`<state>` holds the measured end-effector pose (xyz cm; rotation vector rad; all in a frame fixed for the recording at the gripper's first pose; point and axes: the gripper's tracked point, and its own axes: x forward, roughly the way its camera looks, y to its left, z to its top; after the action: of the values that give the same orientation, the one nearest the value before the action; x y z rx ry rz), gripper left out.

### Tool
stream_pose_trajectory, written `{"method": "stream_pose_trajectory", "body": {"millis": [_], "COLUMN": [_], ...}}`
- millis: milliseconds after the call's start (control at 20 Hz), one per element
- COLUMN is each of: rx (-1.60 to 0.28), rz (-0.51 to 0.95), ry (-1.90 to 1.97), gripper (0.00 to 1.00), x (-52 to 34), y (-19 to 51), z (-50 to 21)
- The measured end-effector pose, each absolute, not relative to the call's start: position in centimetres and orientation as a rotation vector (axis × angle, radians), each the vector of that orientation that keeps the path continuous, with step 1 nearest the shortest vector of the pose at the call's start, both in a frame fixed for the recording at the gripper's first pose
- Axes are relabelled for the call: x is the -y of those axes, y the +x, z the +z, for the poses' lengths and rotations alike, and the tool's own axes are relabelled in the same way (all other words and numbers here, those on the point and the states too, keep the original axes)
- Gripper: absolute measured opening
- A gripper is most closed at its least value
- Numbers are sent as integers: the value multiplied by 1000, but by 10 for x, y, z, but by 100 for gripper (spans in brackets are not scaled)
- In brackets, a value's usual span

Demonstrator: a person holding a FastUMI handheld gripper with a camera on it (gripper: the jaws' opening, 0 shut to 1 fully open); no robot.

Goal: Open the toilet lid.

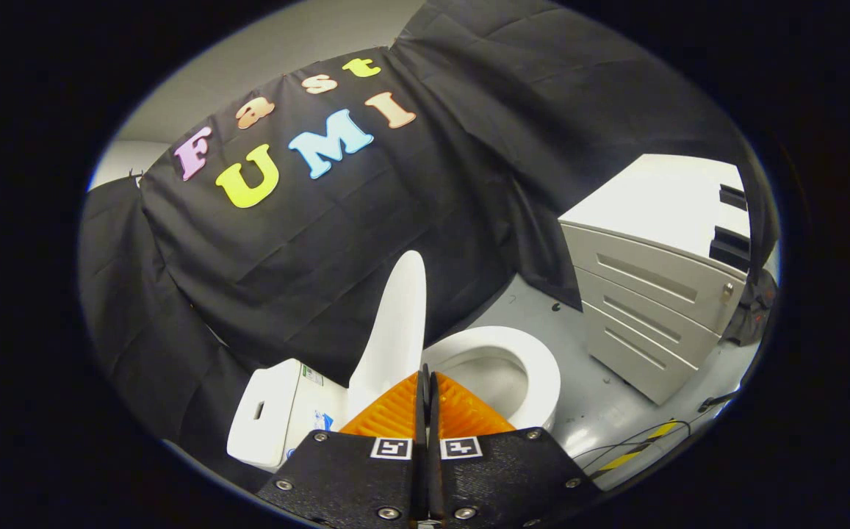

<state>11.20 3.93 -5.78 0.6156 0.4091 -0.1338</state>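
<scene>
Tool has its two fingers pressed together, tips touching, nothing between them. Toilet lid stands raised just ahead of the tips and slightly to the left, upright and leaning back toward the black cloth wall. Toilet sits directly beyond the tips; the seat ring is down and the open bowl shows just ahead and to the right of the fingers. Whether the tips touch the lid, can't tell; they overlap its lower edge in view. Tank is left of the fingers, behind the lid, with a small sticker on top. A white drawer cabinet stands well to the right of the toilet, three drawer fronts facing it, on the grey floor. Cables and a strip of yellow-black tape lie on the floor to the right of the tool, near the cabinet's base.
</scene>
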Motion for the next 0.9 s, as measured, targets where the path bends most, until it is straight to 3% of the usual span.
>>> {"method": "stream_pose_trajectory", "body": {"millis": [900], "rx": [-361], "rz": [-135], "ry": [313], "gripper": [0], "x": [-96], "y": [117], "z": [13]}}
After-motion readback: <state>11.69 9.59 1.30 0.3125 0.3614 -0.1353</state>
